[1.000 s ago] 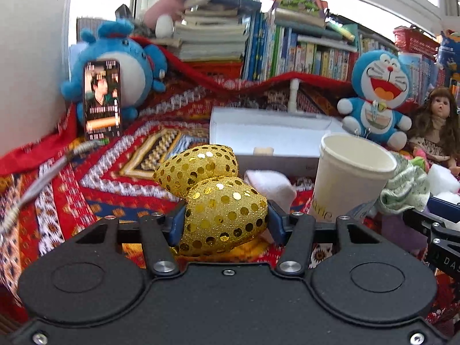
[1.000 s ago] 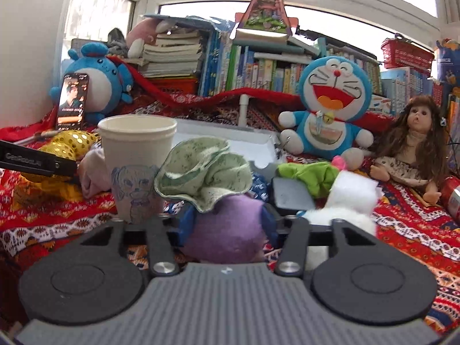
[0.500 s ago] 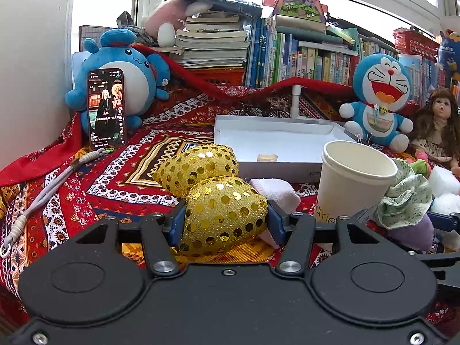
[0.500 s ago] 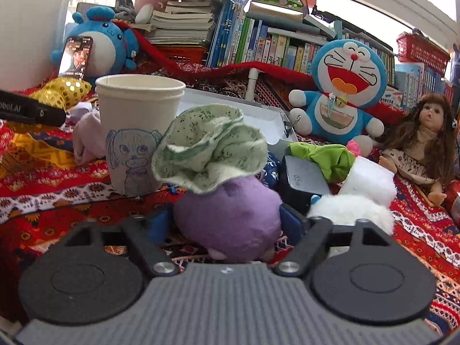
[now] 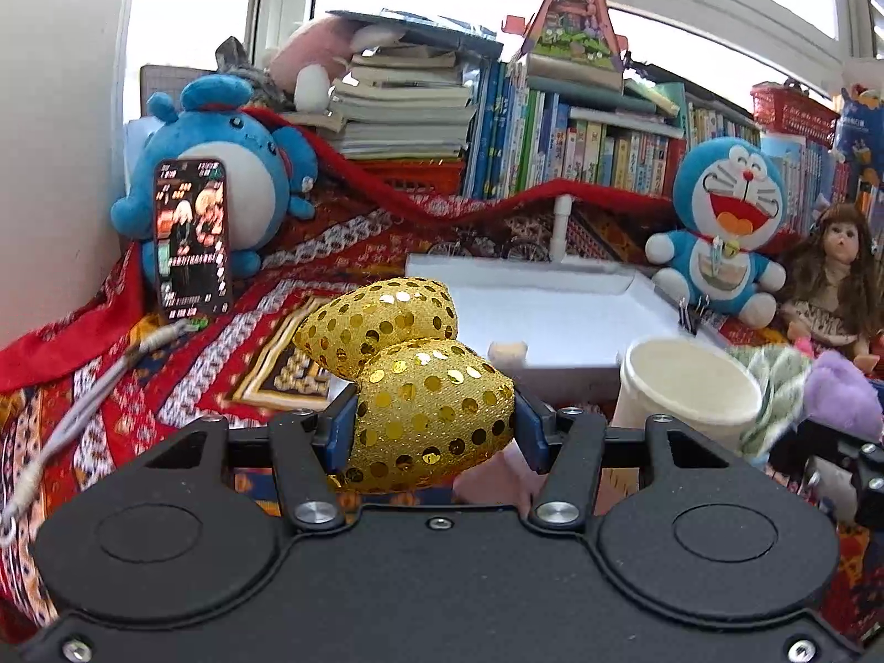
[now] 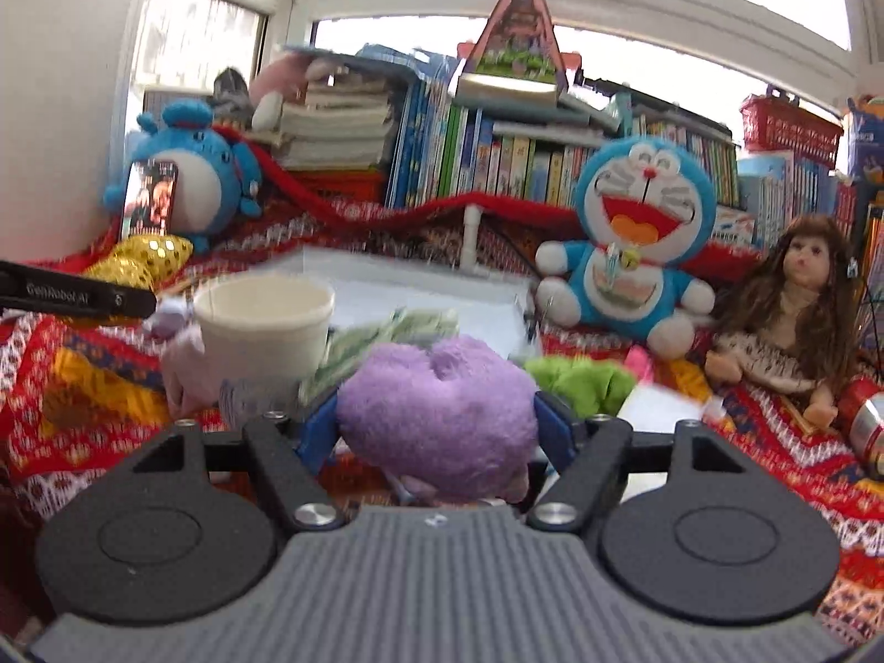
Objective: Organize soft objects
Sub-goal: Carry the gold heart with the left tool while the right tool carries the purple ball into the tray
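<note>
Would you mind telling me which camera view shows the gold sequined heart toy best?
The left wrist view: the gold sequined heart toy sits sharp and centred, clamped in the left gripper. The right wrist view shows only a gold corner at far left, behind the left gripper's finger.

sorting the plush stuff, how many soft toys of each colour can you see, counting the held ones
blue plush: 2 (round blue plush, Doraemon plush)
gold sequin heart: 2 (held, behind it)
purple plush: 1
green plush: 1
total: 6
</note>
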